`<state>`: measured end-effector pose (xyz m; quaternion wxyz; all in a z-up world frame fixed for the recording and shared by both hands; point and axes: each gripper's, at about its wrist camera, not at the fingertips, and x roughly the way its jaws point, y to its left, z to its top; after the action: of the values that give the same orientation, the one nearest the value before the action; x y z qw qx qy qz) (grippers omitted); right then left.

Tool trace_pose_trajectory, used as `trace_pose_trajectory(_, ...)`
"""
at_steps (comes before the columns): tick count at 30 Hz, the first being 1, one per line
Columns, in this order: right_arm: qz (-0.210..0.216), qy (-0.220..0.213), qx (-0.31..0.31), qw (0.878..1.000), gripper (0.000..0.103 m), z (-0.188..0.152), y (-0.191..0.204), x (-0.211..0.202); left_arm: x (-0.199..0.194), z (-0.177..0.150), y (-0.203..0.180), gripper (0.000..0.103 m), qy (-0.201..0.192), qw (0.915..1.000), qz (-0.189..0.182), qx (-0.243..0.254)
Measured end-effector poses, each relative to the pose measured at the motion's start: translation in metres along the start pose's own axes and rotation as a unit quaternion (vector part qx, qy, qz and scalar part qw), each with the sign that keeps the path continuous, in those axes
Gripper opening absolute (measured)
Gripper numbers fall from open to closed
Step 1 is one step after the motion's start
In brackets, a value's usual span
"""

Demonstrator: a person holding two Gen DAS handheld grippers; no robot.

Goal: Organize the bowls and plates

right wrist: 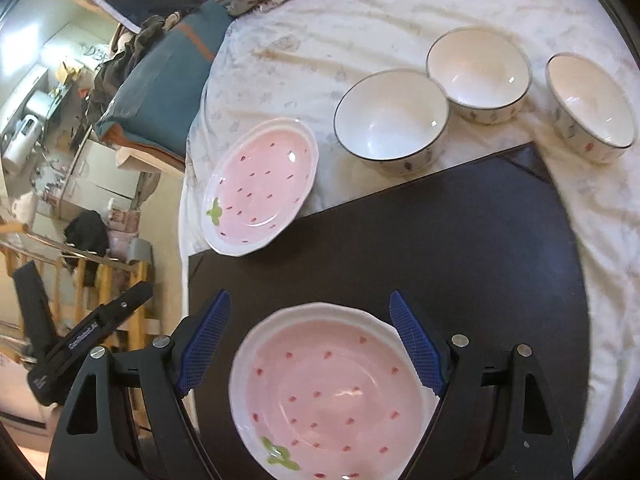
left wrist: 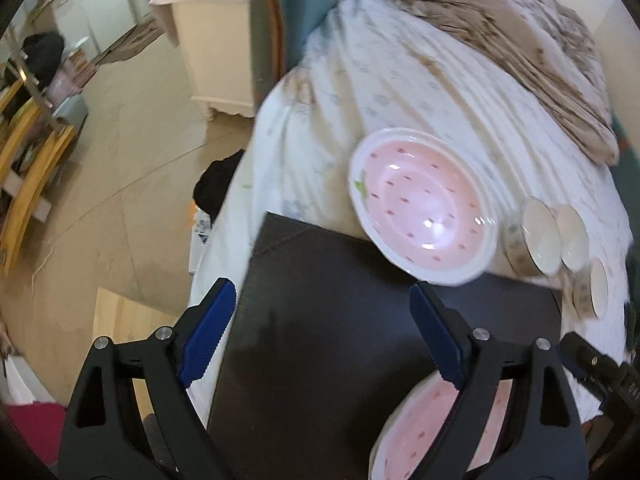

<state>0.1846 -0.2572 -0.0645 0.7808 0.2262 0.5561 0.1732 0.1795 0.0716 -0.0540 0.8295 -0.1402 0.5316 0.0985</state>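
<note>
Two pink strawberry plates lie on a bed. The near plate point(right wrist: 332, 392) rests on a dark mat point(right wrist: 440, 240); it also shows in the left wrist view point(left wrist: 424, 432). The far plate point(right wrist: 260, 184) lies half on the sheet, half on the mat's far edge, and shows in the left wrist view point(left wrist: 424, 208). Three white bowls stand on the sheet: point(right wrist: 392, 120), point(right wrist: 478, 72), point(right wrist: 590, 106). My right gripper point(right wrist: 310, 336) is open above the near plate. My left gripper point(left wrist: 320, 328) is open above the mat point(left wrist: 320, 320), empty.
A white patterned sheet point(right wrist: 400, 12) covers the bed, with a rumpled blanket point(left wrist: 520, 40) at the back and a blue cushion point(right wrist: 168, 92) at the left edge. Floor point(left wrist: 132, 160), a white cabinet point(left wrist: 212, 52) and wooden furniture point(left wrist: 28, 168) lie left of the bed.
</note>
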Motion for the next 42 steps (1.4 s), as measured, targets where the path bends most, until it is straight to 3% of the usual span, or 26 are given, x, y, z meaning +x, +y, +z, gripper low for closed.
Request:
trace_pose_trajectory(6, 0.008, 0.021, 0.029, 0.999, 0.084, 0.020, -0.006, 0.032, 0.027, 0.022, 0.000, 0.086, 0.008, 0.9999, 0.001, 0.006)
trace_pose_trajectory(10, 0.030, 0.037, 0.055, 0.997, 0.083, 0.037, -0.009, 0.058, 0.055, 0.032, -0.001, 0.077, 0.038, 0.9990, -0.019, -0.012)
trace_pose_trajectory(11, 0.032, 0.040, 0.056, 0.997, 0.078, 0.041, -0.009, 0.062, 0.063, 0.032, -0.001, 0.074, 0.049, 0.9984, -0.018, -0.019)
trace_pose_trajectory(13, 0.037, 0.052, 0.050, 0.997, 0.066, 0.050, -0.005, 0.077, 0.077, 0.033, -0.002, 0.055, 0.073, 0.9957, -0.042, -0.038)
trace_pose_trajectory(15, 0.042, 0.060, 0.047, 0.996, 0.057, 0.057, -0.003, 0.091, 0.087, 0.035, -0.004, 0.048, 0.089, 0.9922, -0.065, -0.057)
trace_pose_trajectory(17, 0.046, 0.067, 0.046, 0.996, 0.044, 0.062, -0.002, 0.103, 0.092, 0.037, -0.007, 0.047, 0.095, 0.9902, -0.076, -0.070)
trace_pose_trajectory(20, 0.055, 0.074, 0.053, 0.994, 0.038, 0.067, -0.004, 0.115, 0.098, 0.038, -0.011, 0.046, 0.103, 0.9873, -0.085, -0.086)
trace_pose_trajectory(24, 0.057, 0.079, 0.057, 0.994, 0.030, 0.073, -0.008, 0.128, 0.107, 0.039, -0.020, 0.030, 0.122, 0.9845, -0.094, -0.083)
trace_pose_trajectory(27, 0.066, 0.080, 0.066, 0.992, 0.022, 0.080, -0.013, 0.135, 0.114, 0.039, -0.024, 0.028, 0.127, 0.9852, -0.087, -0.076)
trace_pose_trajectory(29, 0.062, 0.080, 0.064, 0.993, 0.019, 0.082, -0.013, 0.137, 0.119, 0.038, -0.027, 0.016, 0.135, 0.9848, -0.086, -0.067)
trace_pose_trajectory(34, 0.049, 0.069, 0.039, 0.996, 0.012, 0.079, -0.009, 0.137, 0.111, 0.034, -0.033, 0.016, 0.117, 0.9901, -0.064, -0.044)
trace_pose_trajectory(42, 0.038, 0.080, 0.008, 0.996, 0.013, 0.065, 0.002, 0.124, 0.090, 0.018, -0.031, 0.016, 0.116, 0.9914, -0.057, -0.023)
